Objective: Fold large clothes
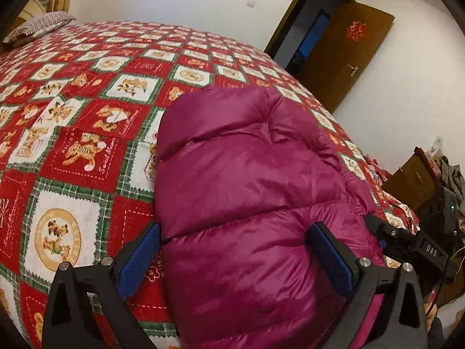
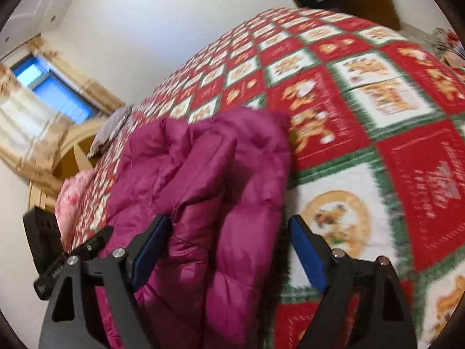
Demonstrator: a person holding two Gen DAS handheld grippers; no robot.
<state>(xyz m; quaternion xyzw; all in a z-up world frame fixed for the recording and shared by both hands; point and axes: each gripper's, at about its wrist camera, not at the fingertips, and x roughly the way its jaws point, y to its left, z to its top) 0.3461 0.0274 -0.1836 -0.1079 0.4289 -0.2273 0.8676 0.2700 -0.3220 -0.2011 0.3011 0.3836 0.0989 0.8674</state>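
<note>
A: What lies on the bed?

B: One magenta puffer jacket (image 1: pixel 250 186), folded into a thick bundle, on one red, white and green bedspread (image 1: pixel 87 133) printed with teddy bears. In the left wrist view the bundle fills the centre and runs down to six o'clock.

A: How many grippers?

B: Two. The left gripper (image 1: pixel 232 253) stands wide, the jacket's near end bulging up between its two blue pads; whether they touch the fabric I cannot tell. The right gripper (image 2: pixel 229 247) is also spread wide over the jacket's edge, its pads not pressing.

A: Anything else to count?

B: One striped pillow (image 1: pixel 40 24) at ten o'clock, one open brown door (image 1: pixel 345 49) at two o'clock, and, in the right wrist view, one window (image 2: pixel 55 93) at nine o'clock.
</note>
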